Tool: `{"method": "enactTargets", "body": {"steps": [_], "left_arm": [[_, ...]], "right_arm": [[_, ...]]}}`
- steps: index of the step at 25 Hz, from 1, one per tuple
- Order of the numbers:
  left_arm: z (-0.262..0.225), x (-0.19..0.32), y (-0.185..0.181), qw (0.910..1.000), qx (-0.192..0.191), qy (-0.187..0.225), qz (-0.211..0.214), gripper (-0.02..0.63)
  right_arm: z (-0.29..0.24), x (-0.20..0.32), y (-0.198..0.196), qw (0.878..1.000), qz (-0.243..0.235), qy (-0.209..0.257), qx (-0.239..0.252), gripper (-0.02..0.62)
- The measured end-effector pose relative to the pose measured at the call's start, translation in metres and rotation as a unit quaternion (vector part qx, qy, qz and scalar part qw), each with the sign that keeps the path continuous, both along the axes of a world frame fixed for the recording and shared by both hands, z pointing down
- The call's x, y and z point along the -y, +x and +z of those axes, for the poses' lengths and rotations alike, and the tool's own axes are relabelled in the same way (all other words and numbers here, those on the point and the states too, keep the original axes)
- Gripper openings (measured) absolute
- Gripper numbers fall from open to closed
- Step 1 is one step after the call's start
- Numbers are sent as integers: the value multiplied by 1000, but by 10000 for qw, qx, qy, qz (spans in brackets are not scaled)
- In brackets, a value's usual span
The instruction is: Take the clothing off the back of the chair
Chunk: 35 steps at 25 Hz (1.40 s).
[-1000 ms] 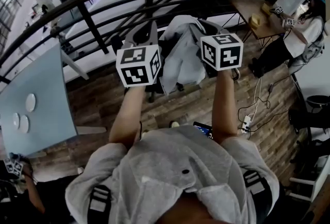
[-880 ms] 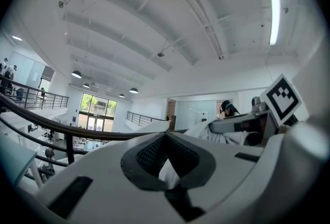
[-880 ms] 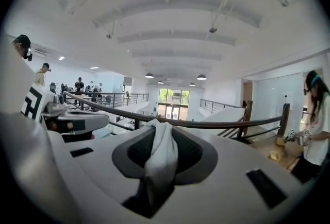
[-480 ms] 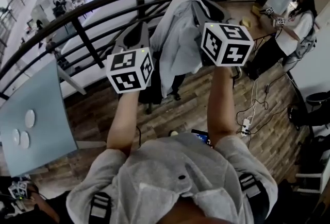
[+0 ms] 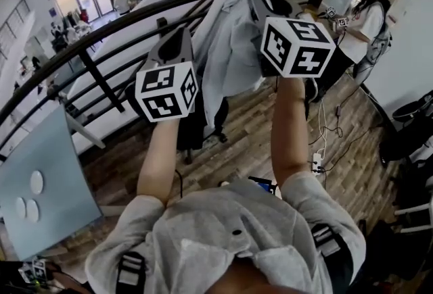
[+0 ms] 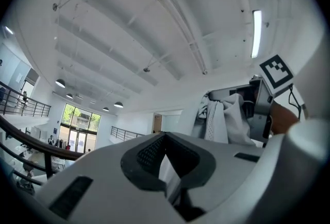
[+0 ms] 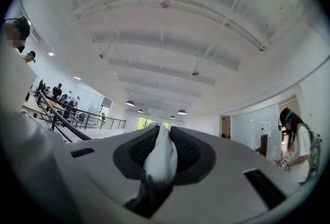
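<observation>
Clothing, pale and jacket-like, hangs in the air between both grippers in the head view. The right gripper holds one top corner high, and the left gripper holds the other side a little lower, near the railing. The dark chair stands on the floor below and behind the hem. From this angle I cannot tell whether the hem has come fully away from the chair back, but most of the cloth appears to be up and off it. In the left gripper view, the left gripper points at the ceiling. Its jaws are drawn almost together on a thin white edge of the clothing, and the rest is bunched to the right, where the right gripper has it. In the right gripper view, the right gripper also looks up, and its jaws are pinched tight on a thick fold of the clothing. By my reckoning the grasp and lift are done. What is left is to carry the hem well clear of the chair and set the garment down somewhere.
</observation>
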<state>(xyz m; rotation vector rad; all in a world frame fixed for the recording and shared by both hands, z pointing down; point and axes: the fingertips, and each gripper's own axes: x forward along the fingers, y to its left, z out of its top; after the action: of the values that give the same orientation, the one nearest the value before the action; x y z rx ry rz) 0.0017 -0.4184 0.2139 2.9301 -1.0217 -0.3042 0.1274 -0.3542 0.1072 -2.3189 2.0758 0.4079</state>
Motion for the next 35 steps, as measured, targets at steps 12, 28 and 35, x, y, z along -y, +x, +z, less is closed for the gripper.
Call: {"method": "enactTargets", "body": {"steps": [12,28,35], "left_arm": [[4,-41,12,9987,-125,0,491,11],[17,-88,25,9897,-167,-198,1409,12],[30,-109,41,9854,-76,-340,1664,11]], "right_arm": [[-8,-71,24,9978,609,217,122,41],[-32,-188,47,9752,2083,746,-12,38],[-44,-248,70,9600,2625,976,6,37]]}}
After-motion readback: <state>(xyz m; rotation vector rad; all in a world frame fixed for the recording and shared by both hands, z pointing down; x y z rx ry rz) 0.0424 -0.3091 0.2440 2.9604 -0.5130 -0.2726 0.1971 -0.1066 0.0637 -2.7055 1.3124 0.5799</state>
